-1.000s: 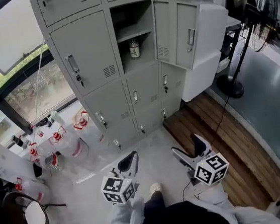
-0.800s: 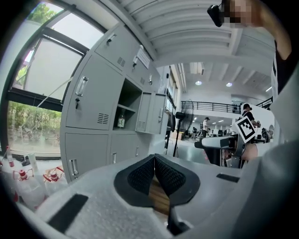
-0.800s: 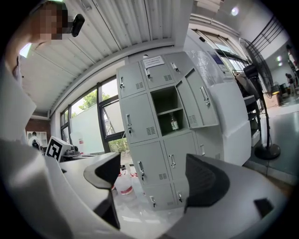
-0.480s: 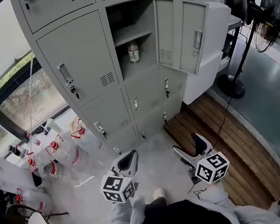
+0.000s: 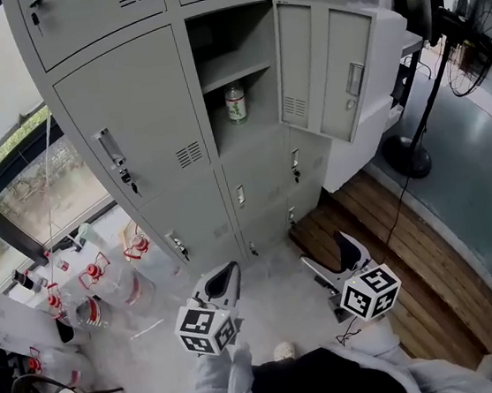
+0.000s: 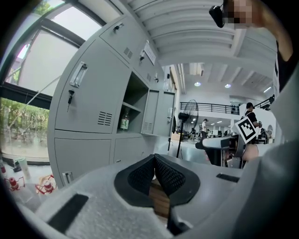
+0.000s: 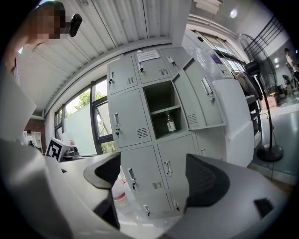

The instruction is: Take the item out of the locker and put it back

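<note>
Bottle [image 5: 235, 103] upright in an open locker [image 5: 257, 176], both grippers well short of it.
Left gripper [image 5: 229, 275] has its jaws pressed together on nothing; right gripper [image 5: 326, 252] has its jaws spread wide and empty. They sit side by side, low over the floor [image 5: 281, 298], pointing at the locker. The bottle stands beneath a shelf, with the door [image 5: 342, 72] swung out to its right.

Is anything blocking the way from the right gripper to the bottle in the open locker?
Nothing visible does. The door is swung open to the side, the bottle stands under the shelf, and the right gripper, jaws apart, points straight at it.
</note>
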`<state>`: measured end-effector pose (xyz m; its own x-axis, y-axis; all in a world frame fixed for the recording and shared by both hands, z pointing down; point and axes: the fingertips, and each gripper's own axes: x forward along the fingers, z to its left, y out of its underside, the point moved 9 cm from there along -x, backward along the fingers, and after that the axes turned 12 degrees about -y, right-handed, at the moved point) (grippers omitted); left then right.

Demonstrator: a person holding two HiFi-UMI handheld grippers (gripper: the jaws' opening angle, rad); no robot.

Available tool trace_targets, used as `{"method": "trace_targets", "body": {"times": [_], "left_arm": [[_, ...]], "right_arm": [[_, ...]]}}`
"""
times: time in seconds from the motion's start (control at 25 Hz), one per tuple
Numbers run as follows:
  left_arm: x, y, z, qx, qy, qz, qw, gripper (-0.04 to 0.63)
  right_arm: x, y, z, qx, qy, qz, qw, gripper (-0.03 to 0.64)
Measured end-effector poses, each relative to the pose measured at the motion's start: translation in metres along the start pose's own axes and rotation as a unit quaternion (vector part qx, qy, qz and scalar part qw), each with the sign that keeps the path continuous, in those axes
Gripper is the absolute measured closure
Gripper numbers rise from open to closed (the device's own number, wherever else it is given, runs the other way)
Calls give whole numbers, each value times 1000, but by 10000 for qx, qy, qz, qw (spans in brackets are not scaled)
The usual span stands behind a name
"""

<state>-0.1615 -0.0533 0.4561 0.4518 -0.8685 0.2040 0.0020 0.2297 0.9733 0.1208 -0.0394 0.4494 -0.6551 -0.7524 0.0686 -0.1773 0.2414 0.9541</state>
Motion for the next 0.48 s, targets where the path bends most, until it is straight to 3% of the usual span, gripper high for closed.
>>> {"method": "trace_targets", "body": {"times": [0.48], "left_arm": [[-18,32,-4,-286,-48,398,9988,588]], "right_arm": [[-2,29,4,330,49,327,9989,198]]}}
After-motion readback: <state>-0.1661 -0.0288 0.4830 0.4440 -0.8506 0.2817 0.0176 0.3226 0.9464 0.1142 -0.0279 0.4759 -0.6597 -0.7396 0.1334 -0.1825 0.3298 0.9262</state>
